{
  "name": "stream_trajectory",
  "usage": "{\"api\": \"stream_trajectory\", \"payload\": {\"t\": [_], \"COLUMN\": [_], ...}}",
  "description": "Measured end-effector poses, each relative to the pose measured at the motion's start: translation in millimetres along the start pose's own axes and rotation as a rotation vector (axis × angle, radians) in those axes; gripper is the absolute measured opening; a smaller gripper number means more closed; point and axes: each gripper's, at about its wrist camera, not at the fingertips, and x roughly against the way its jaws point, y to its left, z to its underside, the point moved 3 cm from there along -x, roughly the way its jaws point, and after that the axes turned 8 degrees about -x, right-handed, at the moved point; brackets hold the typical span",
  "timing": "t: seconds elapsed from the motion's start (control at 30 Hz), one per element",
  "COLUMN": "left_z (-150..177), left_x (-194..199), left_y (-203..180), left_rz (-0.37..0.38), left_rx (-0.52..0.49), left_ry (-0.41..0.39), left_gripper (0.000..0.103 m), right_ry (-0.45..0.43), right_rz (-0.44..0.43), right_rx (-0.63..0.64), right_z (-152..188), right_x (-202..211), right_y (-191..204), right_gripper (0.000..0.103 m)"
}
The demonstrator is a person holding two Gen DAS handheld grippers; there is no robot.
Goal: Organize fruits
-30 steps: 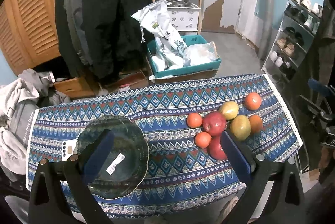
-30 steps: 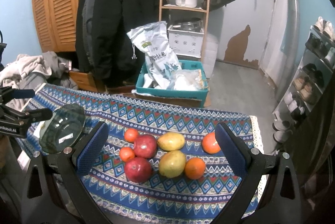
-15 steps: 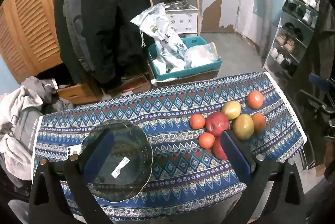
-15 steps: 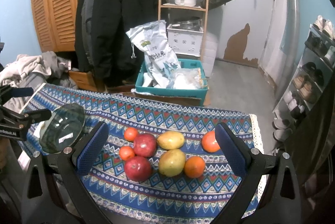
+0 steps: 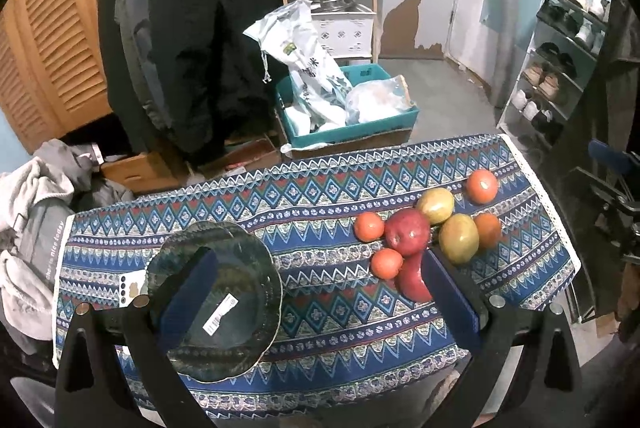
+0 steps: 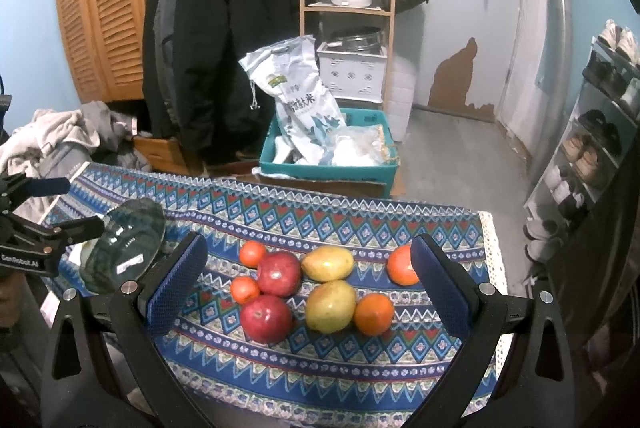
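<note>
Item: fruit group on the patterned surface (image 6: 320, 360). We are counting two red apples (image 6: 266, 318), two yellow-green mangoes (image 6: 331, 306) and four orange fruits (image 6: 374, 315), lying close together at centre frame in the right wrist view and at centre right in the left wrist view.

Item: dark glass plate (image 5: 224, 302), lying lower left in the left wrist view, well apart from the fruit.

Item: left tongs (image 5: 318, 300). We are holding them spread wide above the surface, gripping nothing, with one pad over the plate.

Item: right tongs (image 6: 308, 288). We are holding them spread wide, gripping nothing, with the fruit group showing between the pads.
</note>
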Motion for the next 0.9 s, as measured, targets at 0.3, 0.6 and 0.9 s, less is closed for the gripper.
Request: {"api": "stream_trajectory", "payload": {"t": [0.3, 0.6, 0.9], "left_z": [-1.3, -1.7, 4.8], "left_x": [-1.7, -24.2, -63.4], "left_y": [-4.3, -19.5, -42.2], "left_rz": [-0.009, 0.019, 0.070], "left_rx": [-0.011, -0.038, -0.064], "left_ry": [-0.013, 0.024, 0.117], "left_gripper": [0.102, 0.102, 0.102], "right_ry": [0.013, 0.035, 0.122], "right_rz": [0.010, 0.041, 0.066], "right_rx": [-0.003, -0.014, -0.045], "right_z": [1.4, 2.3, 12.0], "right_x": [-0.9, -9.7, -34.7], "right_y": [-6.0, -23.3, -50.3], "right_gripper": [0.100, 0.100, 0.100]}}
